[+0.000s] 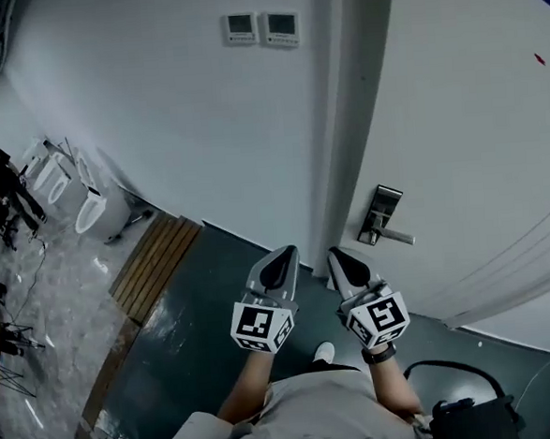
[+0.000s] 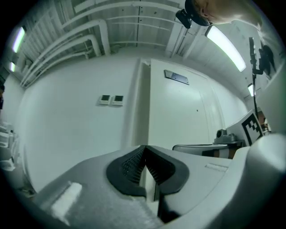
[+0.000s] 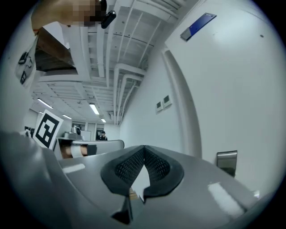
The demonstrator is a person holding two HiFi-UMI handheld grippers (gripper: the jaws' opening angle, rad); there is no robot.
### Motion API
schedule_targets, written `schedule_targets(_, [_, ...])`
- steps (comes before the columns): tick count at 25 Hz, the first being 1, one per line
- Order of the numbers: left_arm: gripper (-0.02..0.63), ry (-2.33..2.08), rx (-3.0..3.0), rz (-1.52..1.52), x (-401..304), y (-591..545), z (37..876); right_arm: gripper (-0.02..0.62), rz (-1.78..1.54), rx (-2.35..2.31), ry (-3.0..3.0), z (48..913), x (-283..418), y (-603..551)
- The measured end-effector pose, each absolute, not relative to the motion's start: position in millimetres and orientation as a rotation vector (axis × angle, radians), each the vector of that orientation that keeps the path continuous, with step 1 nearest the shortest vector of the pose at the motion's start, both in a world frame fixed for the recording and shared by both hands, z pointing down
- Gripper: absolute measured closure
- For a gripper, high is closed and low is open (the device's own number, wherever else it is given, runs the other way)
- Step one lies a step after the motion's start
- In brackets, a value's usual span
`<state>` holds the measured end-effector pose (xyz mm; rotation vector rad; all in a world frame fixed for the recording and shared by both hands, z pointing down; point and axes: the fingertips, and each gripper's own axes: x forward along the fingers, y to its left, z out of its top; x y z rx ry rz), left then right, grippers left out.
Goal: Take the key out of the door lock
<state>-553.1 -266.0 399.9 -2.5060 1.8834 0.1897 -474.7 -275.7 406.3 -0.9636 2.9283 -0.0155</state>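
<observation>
Left tongs (image 1: 282, 258): shut, the ribbed pads pressed together with nothing between them; you hold them tips toward the wall (image 1: 155, 110).
Right tongs (image 1: 342, 261): shut as well and empty, just beside the left tongs.
Door lock (image 1: 383, 206): ahead of your right tongs and off to their right, well apart from both tips; it is a metal plate on the white door (image 1: 476, 134), with the lever handle (image 1: 395, 236) under it.
Key: too small to make out at the plate, so judge it as not yet taken out.
Stage: the reach has probably not begun.
Risk, shut tongs: arrive at the lock like this and the tips will only butt the key or plate, so part them first.
Risk, handle: it sits close to the lock, and a low approach could catch it and swing the door.
Risk, grip: a thin key bow pinched off-centre may slip or twist instead of drawing straight out.
</observation>
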Motion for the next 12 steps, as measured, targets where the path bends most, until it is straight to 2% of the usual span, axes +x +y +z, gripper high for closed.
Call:
schedule_targets(6, [0.604, 1.697, -2.588, 0.158, -489.9, -342.0, 396.6, 0.598, 0.095, -1.242, 2.837, 411.2, -414.6, -340.2])
schedule_targets(12, [0.604, 1.601, -2.739, 0.031, -449.8, -388.8, 435.3, 0.598, 0.072, -1.503, 2.896, 452.9, -373.7, -371.2])
